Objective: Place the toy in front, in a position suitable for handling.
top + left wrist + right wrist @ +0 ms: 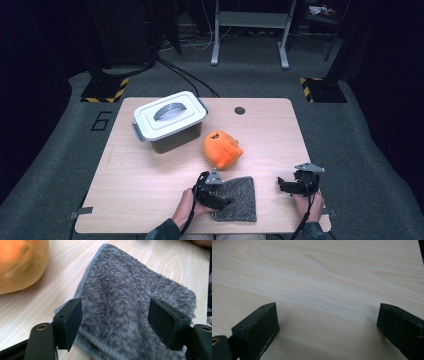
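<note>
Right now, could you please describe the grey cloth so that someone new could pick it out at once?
On the wooden table, look along the near edge, just in front of the orange plush toy. The grey cloth lies flat there, under the left gripper: the one fuzzy, dark, flat square.

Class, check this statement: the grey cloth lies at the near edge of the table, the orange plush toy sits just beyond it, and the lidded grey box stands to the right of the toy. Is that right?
Not quite. In the high view the lidded grey box stands to the left of the orange plush toy, not the right. The rest holds: the grey cloth lies at the table's near edge, with the toy just beyond it.
</note>
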A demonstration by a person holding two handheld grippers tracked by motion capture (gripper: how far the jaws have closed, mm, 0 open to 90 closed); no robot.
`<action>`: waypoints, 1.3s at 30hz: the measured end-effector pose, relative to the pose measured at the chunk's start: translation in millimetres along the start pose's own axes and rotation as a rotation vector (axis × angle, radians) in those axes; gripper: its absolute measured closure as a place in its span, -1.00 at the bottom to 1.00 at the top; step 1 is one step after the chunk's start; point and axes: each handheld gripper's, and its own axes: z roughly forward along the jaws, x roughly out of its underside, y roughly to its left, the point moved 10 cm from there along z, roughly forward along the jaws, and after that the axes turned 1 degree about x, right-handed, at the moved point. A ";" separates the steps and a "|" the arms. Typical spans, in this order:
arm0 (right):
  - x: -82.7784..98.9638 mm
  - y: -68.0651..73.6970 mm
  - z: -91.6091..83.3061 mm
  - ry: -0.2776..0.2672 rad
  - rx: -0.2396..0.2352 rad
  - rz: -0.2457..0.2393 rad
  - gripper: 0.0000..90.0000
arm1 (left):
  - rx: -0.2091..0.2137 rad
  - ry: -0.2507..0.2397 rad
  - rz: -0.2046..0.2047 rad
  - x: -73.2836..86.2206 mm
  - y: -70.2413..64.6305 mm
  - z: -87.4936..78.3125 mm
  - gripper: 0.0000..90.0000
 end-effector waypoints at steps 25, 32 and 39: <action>-0.1 1.2 -0.2 0.000 -0.009 -0.003 -0.92 | -0.291 -0.024 -0.206 79.3 71.3 -75.6 -0.87; -0.4 1.7 -1.3 0.009 -0.033 -0.001 -0.92 | -0.368 0.002 -0.227 93.0 84.8 -84.5 -1.00; -6.7 21.6 -17.1 -0.003 -0.116 0.009 -0.96 | -0.409 0.035 -0.239 105.9 99.5 -92.1 -1.00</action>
